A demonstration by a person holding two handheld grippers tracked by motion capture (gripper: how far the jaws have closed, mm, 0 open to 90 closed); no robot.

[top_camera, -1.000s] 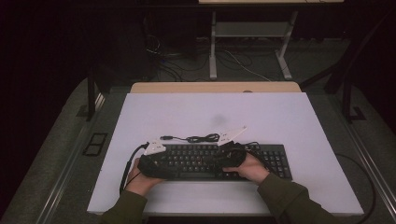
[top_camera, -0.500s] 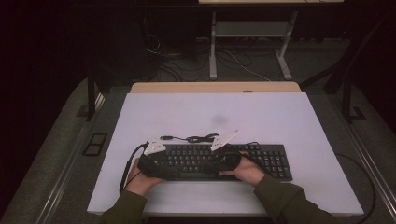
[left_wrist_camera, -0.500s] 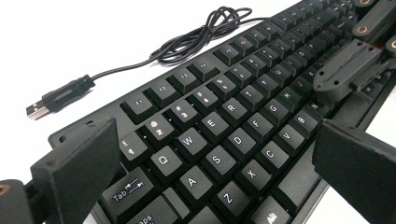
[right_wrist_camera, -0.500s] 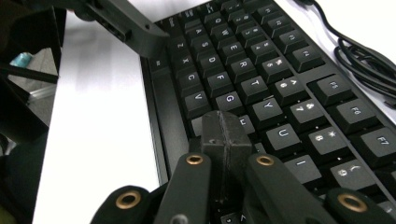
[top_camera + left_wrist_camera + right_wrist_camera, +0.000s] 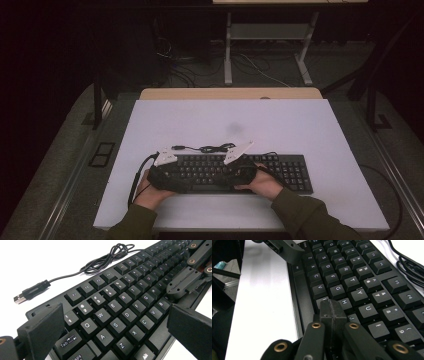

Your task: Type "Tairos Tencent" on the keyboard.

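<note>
Keyboard (image 5: 235,172) lies flat on the worktop (image 5: 300,125). Left gripper (image 5: 112,327) has just been opening, its jaws now spread wide over the letter keys; right gripper (image 5: 332,308), closed, pokes keys, likely typing.

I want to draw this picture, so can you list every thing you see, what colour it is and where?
keyboard: one, black, near edge of the table.
cable: one, black, bunched behind the keyboard, USB plug lying loose.
table: one, white top.
desk frame: one, pale, on the floor beyond the table.
left hand-held gripper: one, black, jaws open over the keyboard's left end.
right hand-held gripper: one, black, jaws shut over the middle keys.
sleeves: two, olive green, bottom edge.
</note>
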